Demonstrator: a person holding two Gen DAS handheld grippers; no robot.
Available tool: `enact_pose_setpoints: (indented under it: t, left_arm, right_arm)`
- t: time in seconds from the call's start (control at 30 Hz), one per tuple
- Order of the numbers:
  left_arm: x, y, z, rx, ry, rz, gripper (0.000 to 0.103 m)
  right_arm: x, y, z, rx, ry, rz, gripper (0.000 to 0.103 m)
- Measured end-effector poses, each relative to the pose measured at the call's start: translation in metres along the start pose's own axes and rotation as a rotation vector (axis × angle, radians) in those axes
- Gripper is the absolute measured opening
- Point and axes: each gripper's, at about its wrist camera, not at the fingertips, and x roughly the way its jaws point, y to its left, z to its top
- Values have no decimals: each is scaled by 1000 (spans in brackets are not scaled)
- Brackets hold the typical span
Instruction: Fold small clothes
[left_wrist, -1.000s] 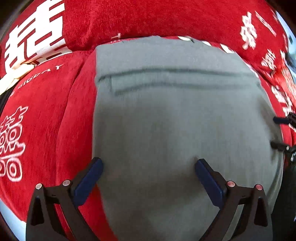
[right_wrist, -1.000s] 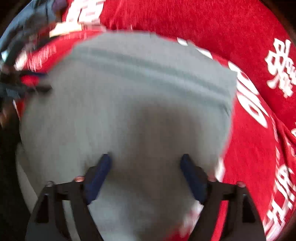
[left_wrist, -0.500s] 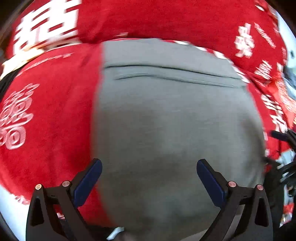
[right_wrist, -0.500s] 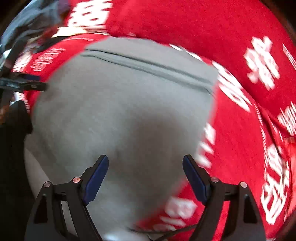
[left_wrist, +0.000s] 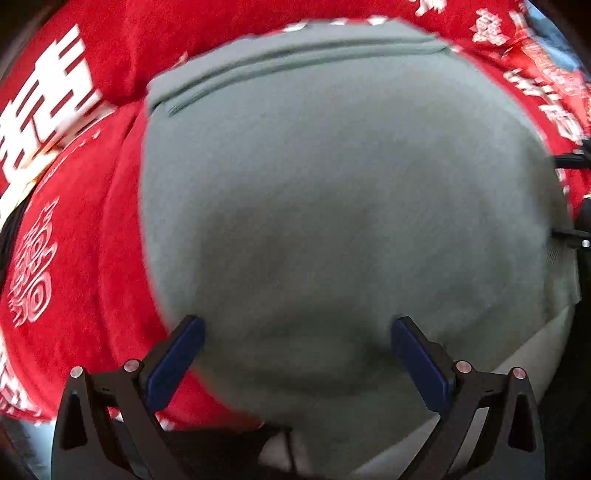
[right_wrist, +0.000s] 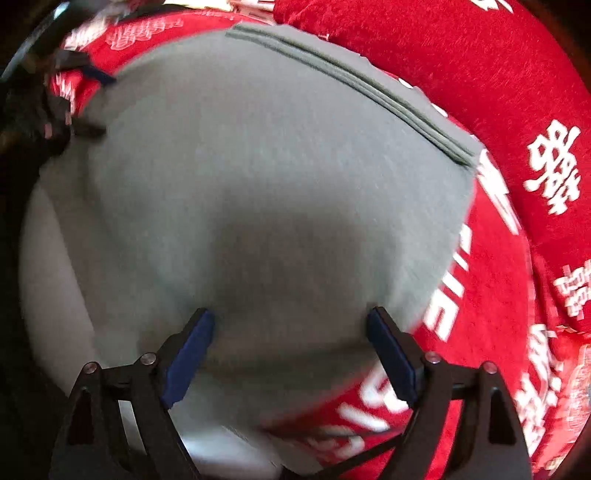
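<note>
A grey folded garment (left_wrist: 332, 192) lies flat on a red cloth with white characters (left_wrist: 74, 236). Its stacked hem edges run along the far side. My left gripper (left_wrist: 295, 350) is open and empty, just above the garment's near left part. The same garment fills the right wrist view (right_wrist: 258, 177). My right gripper (right_wrist: 290, 343) is open and empty over the garment's near right part, its right finger near the garment's right edge. The right gripper's finger tips show at the right edge of the left wrist view (left_wrist: 570, 158).
The red cloth (right_wrist: 517, 229) rises in a fold behind the garment. A pale surface (right_wrist: 44, 266) shows beside the garment's near side. The left gripper is a blurred dark shape at the upper left of the right wrist view (right_wrist: 74, 107).
Both grippers stay open. The views have shifted and turned over the garment; it now sits more centred under the left gripper. The garment itself lies as before.
</note>
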Motion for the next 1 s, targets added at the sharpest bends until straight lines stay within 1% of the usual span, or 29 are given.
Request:
enact_pose_setpoints:
  t: [0.03,0.07,0.13,0.17,0.2,0.27,0.3,0.33,0.37,0.4,0.43,0.5,0.53,0.57,0.63,0.67,0.73,0.77,0.8,0.83,0.87,0.9,0.93,0.97,1.0]
  left_arm:
    - [1,6,-3,-22,32,-12,102]
    - [-1,15,-9,-58,56,-3,102]
    - [-6,31,-19,-126,74,-4,102]
    - [-10,44,-28,-195,79,-63,102]
    - [-11,50,-33,-238,86,-112,102]
    - [-10,67,-44,-370,104,-255,102]
    - [-8,71,-47,-424,108,-309,102]
    - [-3,73,-50,-472,119,-362,102]
    - [4,72,-50,-512,142,-407,102]
    - [12,70,-51,-540,165,-425,102]
    - [20,67,-52,-572,192,-419,102]
    - [29,61,-52,-578,204,-384,102]
    - [29,57,-50,-572,200,-387,102]
    - [29,52,-48,-565,192,-410,102]
    - [31,43,-43,-555,186,-446,102]
    - [33,38,-43,-546,191,-447,102]
    - [41,35,-40,-537,213,-454,102]
    - [44,40,-32,-535,220,-462,102]
    - [50,37,-21,-532,228,-469,102]
    - [50,37,-20,-533,226,-476,101]
    - [50,37,-21,-540,222,-485,96]
    - [51,38,-20,-545,225,-492,92]
    - [54,34,-8,-554,231,-501,89]
    - [56,35,-8,-566,239,-502,81]
    - [58,36,-11,-577,246,-495,72]
  right_arm:
    - [6,3,-9,-30,73,-51,89]
    - [9,4,-12,-33,100,-57,89]
    - [5,-4,-25,30,128,-35,89]
    - [1,-9,-30,67,133,-28,89]
    - [-8,-19,-40,117,127,-7,89]
    - [-24,-35,-49,259,81,94,89]
    - [-27,-38,-48,304,66,130,89]
    - [-30,-45,-50,386,44,201,89]
    - [-30,-49,-51,438,32,252,89]
    - [-30,-52,-52,489,23,301,89]
    - [-28,-55,-52,533,17,339,89]
    - [-22,-60,-51,566,16,352,89]
    - [-19,-62,-52,594,23,365,89]
    - [-19,-57,-55,612,32,375,89]
    - [-9,-62,-60,690,65,424,88]
    - [-2,-63,-59,724,73,452,87]
    - [7,-60,-69,781,84,525,85]
    - [12,-61,-69,786,95,547,84]
    - [14,-60,-70,782,104,556,82]
    - [17,-54,-69,770,124,567,79]
    - [21,-45,-65,767,134,579,77]
    - [24,-43,-65,773,142,608,70]
    - [28,-39,-62,780,144,632,59]
    - [32,-37,-61,785,147,655,54]
    - [35,-32,-57,781,153,671,46]
